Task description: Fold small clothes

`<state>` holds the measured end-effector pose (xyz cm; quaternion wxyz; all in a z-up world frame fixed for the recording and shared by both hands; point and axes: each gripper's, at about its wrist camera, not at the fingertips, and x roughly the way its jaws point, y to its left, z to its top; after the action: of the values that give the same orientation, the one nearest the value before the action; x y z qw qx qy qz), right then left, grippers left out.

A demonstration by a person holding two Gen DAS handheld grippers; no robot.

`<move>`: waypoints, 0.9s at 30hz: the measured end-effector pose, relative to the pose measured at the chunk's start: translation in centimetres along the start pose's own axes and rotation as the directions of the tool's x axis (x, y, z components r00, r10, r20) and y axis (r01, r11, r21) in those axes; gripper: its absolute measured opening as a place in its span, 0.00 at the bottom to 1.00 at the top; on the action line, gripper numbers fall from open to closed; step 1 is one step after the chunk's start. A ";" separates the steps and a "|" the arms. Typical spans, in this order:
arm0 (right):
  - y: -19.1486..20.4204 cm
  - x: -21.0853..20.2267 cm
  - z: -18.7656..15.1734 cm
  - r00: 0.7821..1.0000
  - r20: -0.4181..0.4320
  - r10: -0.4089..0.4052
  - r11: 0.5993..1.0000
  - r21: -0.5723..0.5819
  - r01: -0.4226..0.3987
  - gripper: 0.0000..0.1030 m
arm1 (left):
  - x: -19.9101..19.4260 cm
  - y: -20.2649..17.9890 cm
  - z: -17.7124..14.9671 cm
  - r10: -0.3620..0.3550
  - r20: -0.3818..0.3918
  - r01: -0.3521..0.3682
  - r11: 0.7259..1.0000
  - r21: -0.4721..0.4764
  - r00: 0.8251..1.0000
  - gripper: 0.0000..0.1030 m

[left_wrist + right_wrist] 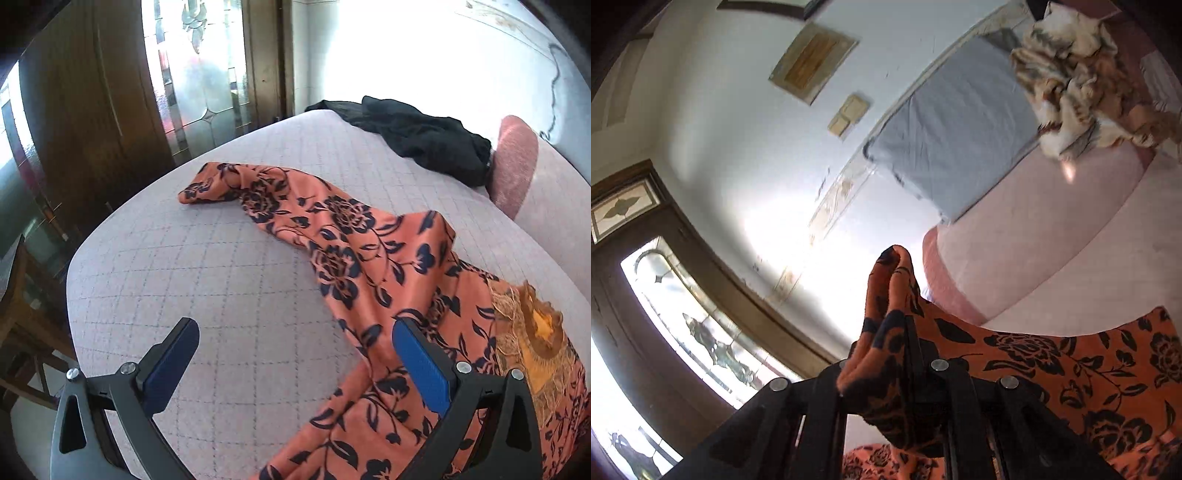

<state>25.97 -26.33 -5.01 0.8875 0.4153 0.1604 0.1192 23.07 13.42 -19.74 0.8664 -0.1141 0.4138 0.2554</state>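
Note:
An orange garment with a dark blue flower print (347, 251) lies stretched across the pale quilted bed (207, 266), one end bunched at the far left. Its gold embroidered neckline (532, 332) shows at the right. My left gripper (295, 343) hovers open above the bed, its right blue pad (421, 365) over the cloth's edge, nothing pinched. In the right wrist view my right gripper (897, 332) is shut on a fold of the orange garment (1071, 362), lifted off the bed and pointing nearly level toward the wall.
A black garment (417, 133) lies crumpled at the bed's far side beside a pink bolster (513, 166). A grey pillow (953, 125) and a cream patterned cloth pile (1067, 74) sit by the wall. A wooden door with leaded glass (195, 74) stands beyond the bed.

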 end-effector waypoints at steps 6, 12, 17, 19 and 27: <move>-0.7 10.1 -10.9 0.976 -0.210 -0.049 0.998 0.038 0.058 0.09 | 2.2 2.9 1.3 0.040 -0.052 -0.045 0.995 -0.094 0.998 1.00; -3.0 16.9 -18.7 0.892 -0.438 -0.115 0.987 0.051 0.152 0.52 | 2.2 4.9 1.8 0.057 -0.061 -0.066 0.983 -0.171 0.997 1.00; -2.0 16.3 -19.5 0.885 -0.465 -0.025 0.998 0.033 0.045 0.85 | 2.3 5.2 1.8 0.063 -0.063 -0.074 0.979 -0.190 0.996 1.00; -1.0 14.7 -18.6 0.895 -0.445 -0.038 0.999 -0.046 0.019 0.85 | 2.3 5.0 1.7 0.064 -0.066 -0.076 0.980 -0.186 0.996 1.00; -7.3 7.4 -10.6 0.884 -0.335 -0.326 0.937 -0.242 0.254 0.52 | 2.0 3.8 1.4 0.009 -0.047 -0.016 0.988 -0.151 0.999 1.00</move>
<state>29.28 -20.99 -18.43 0.8845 0.2695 0.3732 0.0757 22.96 17.86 -20.35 0.8439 -0.1828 0.4137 0.2885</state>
